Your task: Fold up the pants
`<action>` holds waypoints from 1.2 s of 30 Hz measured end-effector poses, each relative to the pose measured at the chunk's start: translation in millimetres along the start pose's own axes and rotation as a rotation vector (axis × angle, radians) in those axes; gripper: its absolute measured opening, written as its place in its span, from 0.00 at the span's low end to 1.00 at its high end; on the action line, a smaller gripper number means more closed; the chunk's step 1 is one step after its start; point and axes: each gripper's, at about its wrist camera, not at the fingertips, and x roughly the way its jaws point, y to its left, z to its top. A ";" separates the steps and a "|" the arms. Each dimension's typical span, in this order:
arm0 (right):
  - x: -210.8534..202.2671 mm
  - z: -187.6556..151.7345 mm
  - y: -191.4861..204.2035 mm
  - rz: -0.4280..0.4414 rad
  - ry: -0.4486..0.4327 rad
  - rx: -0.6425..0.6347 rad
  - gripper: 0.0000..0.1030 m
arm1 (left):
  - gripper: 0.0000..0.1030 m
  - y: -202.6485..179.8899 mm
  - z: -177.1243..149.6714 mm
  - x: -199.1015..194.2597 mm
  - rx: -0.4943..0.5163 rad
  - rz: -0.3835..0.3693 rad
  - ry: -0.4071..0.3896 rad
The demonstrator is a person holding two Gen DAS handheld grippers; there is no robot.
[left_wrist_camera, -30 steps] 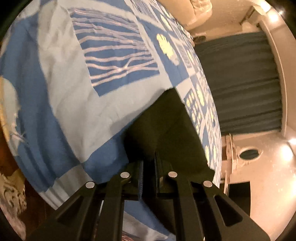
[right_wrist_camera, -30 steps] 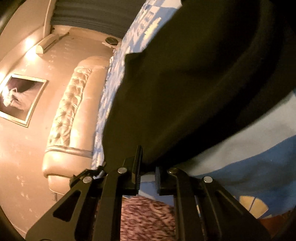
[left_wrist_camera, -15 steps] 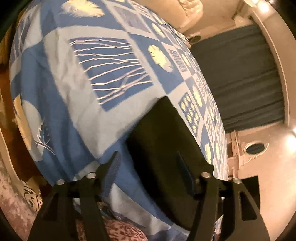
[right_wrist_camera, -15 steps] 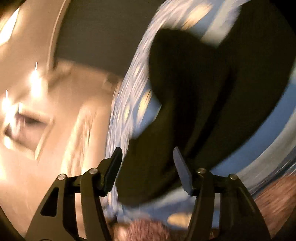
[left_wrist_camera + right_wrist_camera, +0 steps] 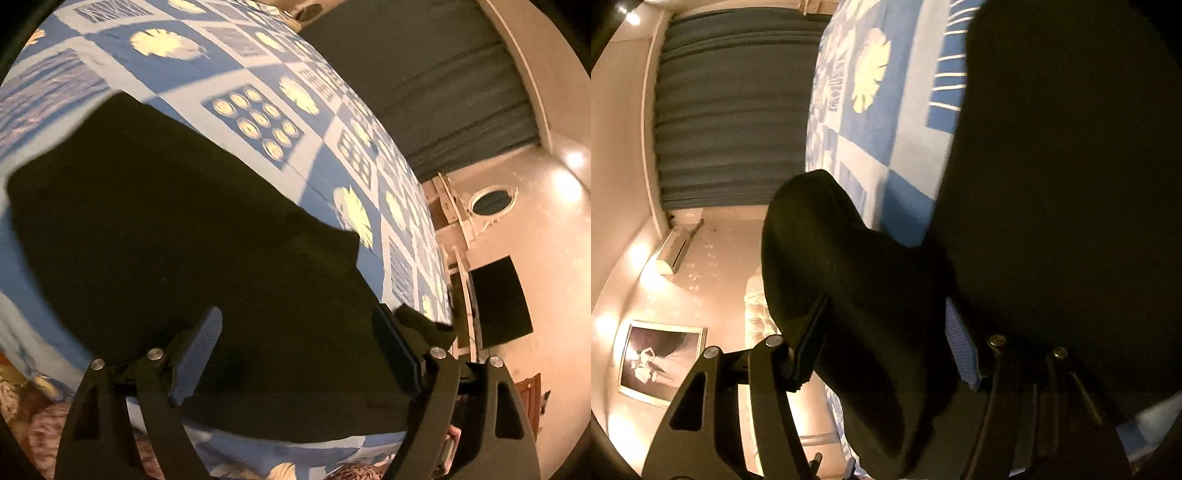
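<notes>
The black pants (image 5: 177, 236) lie spread on the blue patterned bedspread (image 5: 258, 74) and fill the lower half of the left wrist view. My left gripper (image 5: 295, 332) is open, its fingers wide apart above the near part of the pants. In the right wrist view the pants (image 5: 1063, 184) cover the right side, with a raised hump of black cloth (image 5: 849, 280) between the fingers. My right gripper (image 5: 886, 332) is open, fingers apart on either side of that hump, not pinching it.
Dark curtains (image 5: 424, 85) hang beyond the bed's far end. A wall with a round mirror (image 5: 491, 199) and a dark screen (image 5: 502, 302) is to the right. In the right wrist view a tufted headboard (image 5: 757, 317), a framed picture (image 5: 661, 362) and an air conditioner (image 5: 674, 254) show.
Both grippers were shut on the pants a second ago and have opened, letting the cloth go. Both have shifted along the pants; the left now faces a wider stretch of cloth.
</notes>
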 end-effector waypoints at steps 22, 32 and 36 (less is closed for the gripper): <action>-29.9 -29.5 91.9 -0.023 -0.092 -0.470 0.13 | 0.81 -0.6 -18.8 32.7 0.077 0.020 0.038; -54.7 -90.3 95.3 -0.312 -0.028 -0.808 0.61 | 0.84 -6.8 -23.4 36.5 0.136 0.034 0.039; -68.7 -58.2 45.6 -0.189 0.029 -0.435 0.61 | 0.83 -5.5 -22.0 36.8 0.129 0.029 0.043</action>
